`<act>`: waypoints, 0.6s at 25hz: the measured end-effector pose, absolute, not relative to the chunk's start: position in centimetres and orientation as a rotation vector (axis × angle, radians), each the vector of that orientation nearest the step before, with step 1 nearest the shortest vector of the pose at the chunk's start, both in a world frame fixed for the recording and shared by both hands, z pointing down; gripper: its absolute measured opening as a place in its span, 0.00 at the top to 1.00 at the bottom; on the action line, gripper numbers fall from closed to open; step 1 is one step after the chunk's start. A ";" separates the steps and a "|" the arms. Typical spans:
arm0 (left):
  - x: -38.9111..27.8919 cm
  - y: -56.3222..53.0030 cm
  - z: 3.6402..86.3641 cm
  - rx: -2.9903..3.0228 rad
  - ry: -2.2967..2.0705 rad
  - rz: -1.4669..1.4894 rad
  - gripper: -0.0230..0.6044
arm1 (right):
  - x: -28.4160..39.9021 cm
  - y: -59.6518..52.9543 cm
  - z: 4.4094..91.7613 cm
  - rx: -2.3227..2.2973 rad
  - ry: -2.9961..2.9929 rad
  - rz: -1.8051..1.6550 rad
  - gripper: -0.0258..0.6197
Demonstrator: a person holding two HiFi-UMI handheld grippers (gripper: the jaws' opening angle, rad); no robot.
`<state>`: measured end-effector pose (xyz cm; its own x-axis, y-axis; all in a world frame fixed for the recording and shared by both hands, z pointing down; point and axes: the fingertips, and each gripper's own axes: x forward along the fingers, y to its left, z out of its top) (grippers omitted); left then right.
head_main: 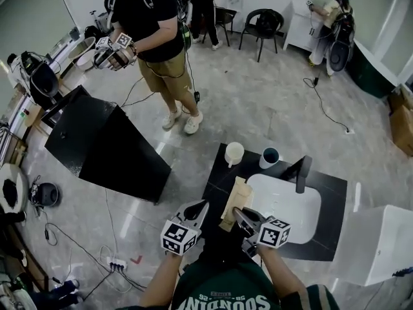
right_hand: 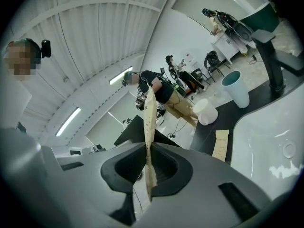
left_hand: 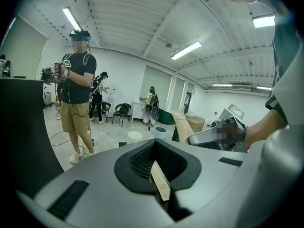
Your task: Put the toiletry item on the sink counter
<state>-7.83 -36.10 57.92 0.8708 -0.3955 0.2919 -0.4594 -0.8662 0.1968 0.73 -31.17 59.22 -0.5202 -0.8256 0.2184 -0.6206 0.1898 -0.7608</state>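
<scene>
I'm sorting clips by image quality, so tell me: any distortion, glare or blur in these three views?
Head view: sharp and evenly lit, with light streaks on the glossy floor. Left gripper view: fisheye bows the ceiling ribs, and the corners go black. Right gripper view: same fisheye, scene tilted, white sink basin nearly washed out.

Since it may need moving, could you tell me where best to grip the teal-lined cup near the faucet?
The cup stands upright with its mouth open, so I would come from above and pinch the rim wall, one jaw inside, one outside.
</scene>
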 end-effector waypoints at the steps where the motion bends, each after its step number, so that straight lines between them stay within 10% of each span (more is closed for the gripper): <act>1: -7.8 -36.3 58.0 2.777 -0.654 0.357 0.95 | 0.8 -31.7 59.8 -1.376 2.212 -1.262 0.87; 15: -11.0 -38.5 59.4 2.686 -0.843 0.386 0.95 | -0.7 -37.5 70.4 -1.297 2.046 -1.674 0.87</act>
